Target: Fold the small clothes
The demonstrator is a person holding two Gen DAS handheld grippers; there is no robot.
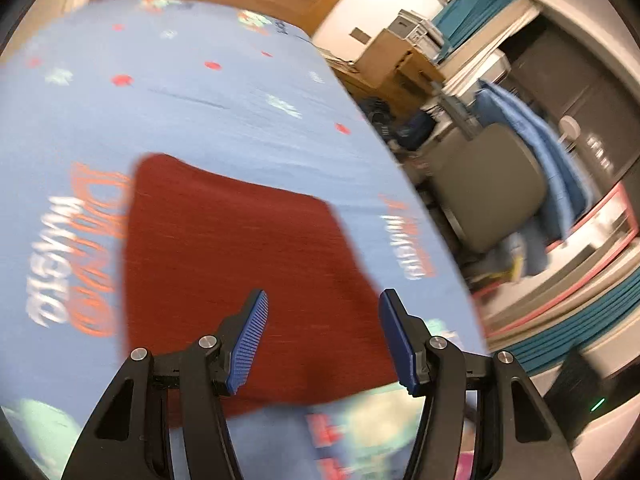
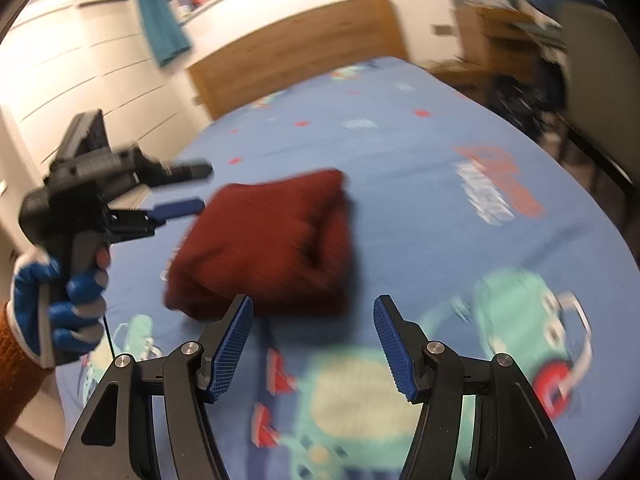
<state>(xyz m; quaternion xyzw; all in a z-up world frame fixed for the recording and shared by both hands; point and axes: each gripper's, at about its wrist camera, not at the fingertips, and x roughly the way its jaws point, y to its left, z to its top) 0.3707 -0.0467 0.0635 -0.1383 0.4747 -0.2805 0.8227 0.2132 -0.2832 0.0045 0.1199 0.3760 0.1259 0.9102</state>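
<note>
A dark red garment lies folded into a compact rectangle on a blue printed bedsheet. It also shows in the right wrist view, blurred. My left gripper is open and empty, held just above the garment's near part. In the right wrist view the left gripper hangs open at the garment's left edge, held by a blue-gloved hand. My right gripper is open and empty, a little short of the garment's near edge.
The bed has a wooden headboard at the far end. To the bed's right stand a grey chair draped with blue cloth, cardboard boxes and floor clutter. White wall panels lie to the left.
</note>
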